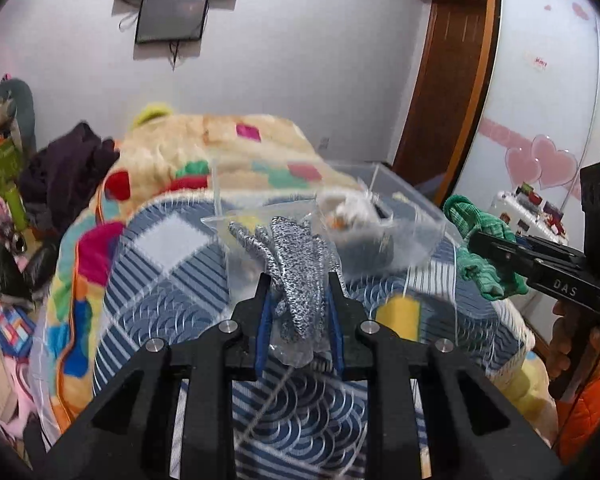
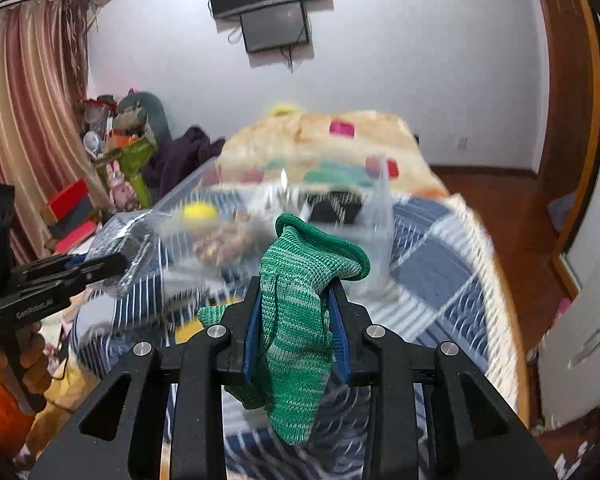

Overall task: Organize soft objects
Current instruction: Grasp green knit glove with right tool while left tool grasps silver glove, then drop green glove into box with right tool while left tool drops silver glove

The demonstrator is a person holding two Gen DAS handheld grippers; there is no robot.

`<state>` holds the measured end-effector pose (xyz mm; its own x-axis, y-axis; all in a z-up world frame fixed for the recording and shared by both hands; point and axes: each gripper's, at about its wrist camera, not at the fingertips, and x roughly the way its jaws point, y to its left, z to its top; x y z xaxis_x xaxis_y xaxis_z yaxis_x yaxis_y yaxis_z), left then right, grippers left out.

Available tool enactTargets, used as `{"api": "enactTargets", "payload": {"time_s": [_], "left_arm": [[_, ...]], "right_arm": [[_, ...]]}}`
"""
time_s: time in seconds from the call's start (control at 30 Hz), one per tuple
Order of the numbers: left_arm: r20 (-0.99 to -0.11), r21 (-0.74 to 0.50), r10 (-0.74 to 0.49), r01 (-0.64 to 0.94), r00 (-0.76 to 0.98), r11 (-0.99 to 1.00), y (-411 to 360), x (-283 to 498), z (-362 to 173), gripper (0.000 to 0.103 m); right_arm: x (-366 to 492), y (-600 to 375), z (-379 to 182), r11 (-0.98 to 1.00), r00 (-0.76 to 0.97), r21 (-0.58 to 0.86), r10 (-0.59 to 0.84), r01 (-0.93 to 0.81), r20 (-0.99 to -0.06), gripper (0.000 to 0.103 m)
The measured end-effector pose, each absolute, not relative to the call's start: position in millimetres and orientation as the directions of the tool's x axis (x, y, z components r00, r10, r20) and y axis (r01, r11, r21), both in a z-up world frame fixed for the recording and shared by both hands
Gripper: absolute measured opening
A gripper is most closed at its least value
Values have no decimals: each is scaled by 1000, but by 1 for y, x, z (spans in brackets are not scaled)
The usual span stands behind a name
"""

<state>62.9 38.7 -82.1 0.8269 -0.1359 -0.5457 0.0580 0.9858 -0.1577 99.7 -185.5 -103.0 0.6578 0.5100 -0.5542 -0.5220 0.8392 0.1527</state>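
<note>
My left gripper [image 1: 298, 280] is shut on a grey speckled knit glove in a clear plastic wrap [image 1: 296, 276], held above the bed. It also shows at the left of the right wrist view [image 2: 120, 256]. My right gripper [image 2: 296, 284] is shut on a green knit glove [image 2: 296, 320], which hangs down between the jaws. The green glove also shows at the right of the left wrist view [image 1: 480, 256]. A clear plastic storage box [image 1: 404, 196] sits on the bed ahead of both grippers, holding several blurred soft items [image 2: 204, 212].
The bed has a blue and white patterned cover [image 1: 172, 256] and a colourful fleece blanket [image 1: 228, 148] behind the box. A dark garment [image 1: 68, 168] and toys are piled at the left. A wooden door frame [image 1: 452, 80] and a wardrobe stand at the right.
</note>
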Motion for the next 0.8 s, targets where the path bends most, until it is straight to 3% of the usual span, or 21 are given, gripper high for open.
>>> {"api": "enactTargets", "payload": {"time_s": [0.23, 0.4, 0.8], "left_arm": [[-481, -129, -117, 62, 869, 990, 34, 90, -58, 24], [-491, -149, -122, 55, 863, 987, 34, 120, -57, 24], [-582, -141, -130, 58, 802, 988, 28, 182, -88, 24]], "right_arm": [[117, -180, -73, 854, 726, 96, 489, -512, -483, 28], [135, -173, -63, 862, 754, 64, 473, -502, -456, 28], [182, -144, -77, 873, 737, 7, 417, -489, -532, 28]]}}
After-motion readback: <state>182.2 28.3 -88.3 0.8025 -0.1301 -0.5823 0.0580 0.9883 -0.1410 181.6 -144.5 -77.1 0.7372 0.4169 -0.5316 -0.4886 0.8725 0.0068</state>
